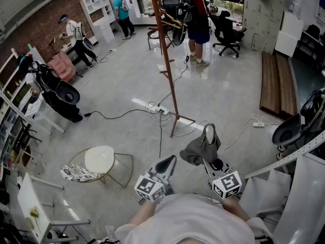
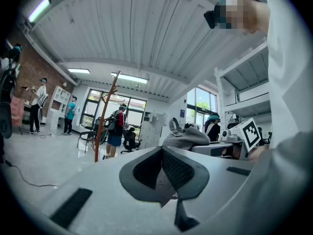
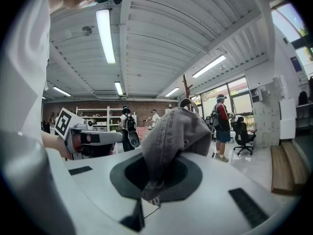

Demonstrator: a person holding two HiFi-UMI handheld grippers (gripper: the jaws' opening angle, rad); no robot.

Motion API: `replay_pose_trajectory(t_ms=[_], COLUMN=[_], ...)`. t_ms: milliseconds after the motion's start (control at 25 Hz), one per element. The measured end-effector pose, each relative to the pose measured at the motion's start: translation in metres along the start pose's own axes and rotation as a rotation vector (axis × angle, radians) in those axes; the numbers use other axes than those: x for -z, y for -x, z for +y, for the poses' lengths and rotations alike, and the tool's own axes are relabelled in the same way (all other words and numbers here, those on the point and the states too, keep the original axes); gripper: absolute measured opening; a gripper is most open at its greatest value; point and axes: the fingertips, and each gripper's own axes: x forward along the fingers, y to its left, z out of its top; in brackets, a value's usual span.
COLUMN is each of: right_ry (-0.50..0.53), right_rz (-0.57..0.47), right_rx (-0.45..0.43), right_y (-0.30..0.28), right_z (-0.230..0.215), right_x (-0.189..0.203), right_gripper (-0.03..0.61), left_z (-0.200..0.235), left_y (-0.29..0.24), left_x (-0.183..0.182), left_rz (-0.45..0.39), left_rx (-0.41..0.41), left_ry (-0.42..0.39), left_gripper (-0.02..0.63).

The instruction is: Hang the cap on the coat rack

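The right gripper (image 1: 209, 161) is pinching the grey cap (image 1: 199, 149) by its edge between nearly closed jaws, holding it well short of the coat rack (image 1: 167, 70) (likely leaving the crown free for a peg), while the left gripper (image 1: 166, 165) is hovering beside it, jaws together and empty.
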Motion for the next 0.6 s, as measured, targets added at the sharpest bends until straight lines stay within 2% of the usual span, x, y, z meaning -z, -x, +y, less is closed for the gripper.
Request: replay_pose_trajectory(t_ms=[200, 600], right_ry=[-0.007, 0.027], right_rz=[-0.009, -0.005], right_rx=[-0.001, -0.017], right_y=[-0.003, -0.004], right_z=[0.005, 0.011], right_x=[-0.003, -0.004], right_gripper=[0.021, 0.021], left_z=[-0.003, -0.005], left_y=[0.004, 0.001], left_x=[-0.004, -0.009], left_rz=[0.010, 0.005], left_rx=[0.027, 0.040], left_ry=[-0.044, -0.053], left_gripper=[0.009, 0.009])
